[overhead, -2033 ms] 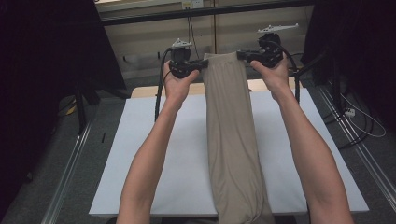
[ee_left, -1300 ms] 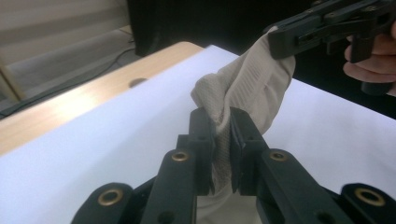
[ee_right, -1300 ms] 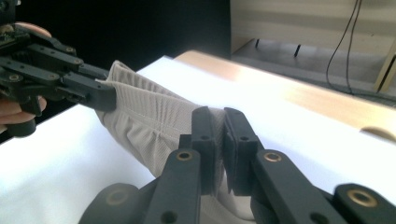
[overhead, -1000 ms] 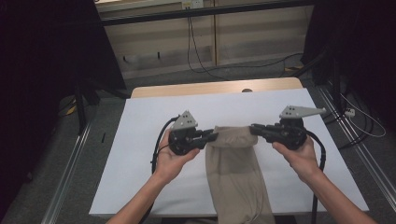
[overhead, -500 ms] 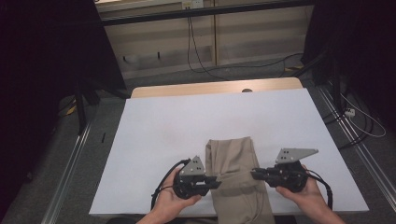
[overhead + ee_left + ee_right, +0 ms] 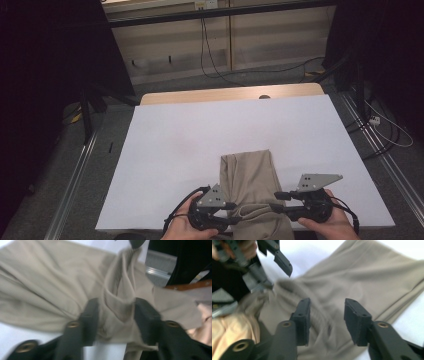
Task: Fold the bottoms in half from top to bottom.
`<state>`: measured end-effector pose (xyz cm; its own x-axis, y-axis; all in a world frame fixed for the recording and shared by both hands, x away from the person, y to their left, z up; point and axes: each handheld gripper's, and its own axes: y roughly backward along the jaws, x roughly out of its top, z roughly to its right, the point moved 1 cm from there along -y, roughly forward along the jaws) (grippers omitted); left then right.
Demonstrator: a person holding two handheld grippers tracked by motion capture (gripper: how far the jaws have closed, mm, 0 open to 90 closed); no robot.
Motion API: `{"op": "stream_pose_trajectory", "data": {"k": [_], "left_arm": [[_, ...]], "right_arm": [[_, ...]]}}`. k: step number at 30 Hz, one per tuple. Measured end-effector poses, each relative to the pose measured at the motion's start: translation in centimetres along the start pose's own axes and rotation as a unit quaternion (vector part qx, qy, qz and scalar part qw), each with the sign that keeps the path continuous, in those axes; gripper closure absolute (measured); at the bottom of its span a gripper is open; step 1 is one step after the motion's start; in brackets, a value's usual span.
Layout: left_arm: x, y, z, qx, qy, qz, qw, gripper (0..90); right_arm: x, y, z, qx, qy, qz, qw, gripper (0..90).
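Note:
A beige cloth (image 6: pixel 247 175) lies folded over on the white table top (image 6: pixel 200 135), its near end running off the front edge. My left gripper (image 6: pixel 235 214) sits at the cloth's left side near that edge and my right gripper (image 6: pixel 276 206) at its right side. In the left gripper view the jaws (image 6: pixel 116 312) have just been opening; a loose bunch of cloth (image 6: pixel 45 290) stands between them. In the right gripper view the jaws (image 6: pixel 327 315) have likewise just been opening, standing apart over the cloth (image 6: pixel 362 272), with the left gripper (image 6: pixel 279 260) beyond.
The table's wooden back edge (image 6: pixel 225 95) shows past the white sheet. Metal rails (image 6: pixel 75 185) run along both sides on the floor. Cables (image 6: pixel 385 125) lie at the right, and dark stands flank the far corners.
Both grippers carried the cloth's far end down and toward the near edge, folding it over itself. Since half a second ago they have stayed in place and their jaws have spread apart.

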<state>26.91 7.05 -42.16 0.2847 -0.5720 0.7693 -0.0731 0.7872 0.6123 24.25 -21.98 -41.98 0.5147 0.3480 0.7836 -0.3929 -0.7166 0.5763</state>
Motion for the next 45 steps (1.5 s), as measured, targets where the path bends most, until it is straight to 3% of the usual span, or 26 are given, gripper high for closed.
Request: {"op": "stream_pose_trajectory", "data": {"k": [4,6,9,12,14,16,17,20,23,24,26,27,28,30,32,34,36,38,41,43,45], "left_arm": [[0.6,0.5,-1.5,0.022,0.017,0.019,0.9994,52.8],[0.6,0.3,-2.2,0.034,0.02,0.01,0.9992,53.8],[0.7,0.5,-3.5,0.056,0.024,0.008,0.9981,51.0],[1.0,0.9,-5.8,0.085,0.053,0.019,0.9949,49.0],[1.4,1.0,-7.4,0.102,0.066,0.019,0.9925,49.2],[1.9,0.6,-9.0,0.126,0.067,0.014,0.9897,49.4],[2.2,0.2,-9.7,0.129,0.078,0.017,0.9885,49.5],[3.4,-1.0,-11.5,0.143,0.081,0.019,0.9863,46.2],[4.7,-2.5,-12.5,0.14,0.098,0.018,0.985,43.2],[5.0,-3.0,-12.8,0.14,0.098,0.016,0.9852,42.8],[5.2,-4.1,-13.3,0.158,0.081,-0.006,0.984,45.0],[5.0,-4.6,-13.6,0.162,0.083,-0.018,0.9832,46.2],[4.7,-4.8,-13.9,0.172,0.093,-0.024,0.9805,49.4],[4.3,-4.6,-14.4,0.176,0.093,-0.036,0.9793,60.0],[4.0,-4.1,-14.8,0.178,0.107,-0.035,0.9776,60.8],[3.6,-3.7,-14.9,0.18,0.102,-0.04,0.9775,61.2],[3.1,-3.5,-15.2,0.185,0.111,-0.037,0.9757,62.0],[2.9,-3.5,-15.4,0.175,0.124,-0.037,0.9759,63.6],[2.8,-3.4,-15.4,0.178,0.115,-0.038,0.9766,63.5],[2.7,-3.3,-15.6,0.181,0.116,-0.041,0.9759,63.4],[2.6,-3.0,-15.8,0.176,0.125,-0.036,0.9758,63.3]], "right_arm": [[0.9,-0.6,0.9,-0.006,-0.001,0.005,1.0,66.7],[0.7,-1.7,1.0,-0.009,0.002,-0.019,0.9998,67.7],[0.0,-2.9,0.4,0.009,0.02,-0.059,0.998,71.0],[-1.0,-3.1,-0.5,0.016,0.029,-0.087,0.9957,73.2],[-1.7,-3.1,-1.0,0.023,0.017,-0.103,0.9943,74.2],[-1.7,-3.0,-1.4,0.016,0.025,-0.104,0.9942,72.9],[-1.5,-3.1,-1.3,0.017,0.023,-0.103,0.9943,69.5],[-0.9,-3.1,-0.7,0.008,0.017,-0.088,0.996,63.8],[0.1,-2.9,0.4,-0.005,0.01,-0.069,0.9976,62.7],[0.5,-2.9,0.9,-0.014,0.012,-0.064,0.9977,62.6],[1.2,-2.9,2.0,-0.031,0.007,-0.057,0.9979,62.9],[1.6,-2.9,2.6,-0.041,0.008,-0.052,0.9978,63.1],[2.0,-2.9,3.3,-0.05,0.005,-0.045,0.9977,63.1],[2.8,-3.0,4.6,-0.072,0.002,-0.039,0.9966,62.9],[3.5,-3.4,5.9,-0.088,-0.001,-0.033,0.9956,60.2],[4.2,-4.0,7.1,-0.098,-0.021,-0.036,0.9943,59.2],[4.9,-4.6,8.1,-0.116,-0.018,-0.03,0.9926,58.8],[5.6,-5.5,9.3,-0.127,-0.03,-0.035,0.9908,59.2],[6.0,-6.8,11.1,-0.124,-0.056,-0.023,0.9905,59.5],[6.0,-7.7,11.8,-0.134,-0.049,-0.041,0.9889,58.7],[5.8,-8.3,12.6,-0.127,-0.066,-0.043,0.9887,57.7]]}}
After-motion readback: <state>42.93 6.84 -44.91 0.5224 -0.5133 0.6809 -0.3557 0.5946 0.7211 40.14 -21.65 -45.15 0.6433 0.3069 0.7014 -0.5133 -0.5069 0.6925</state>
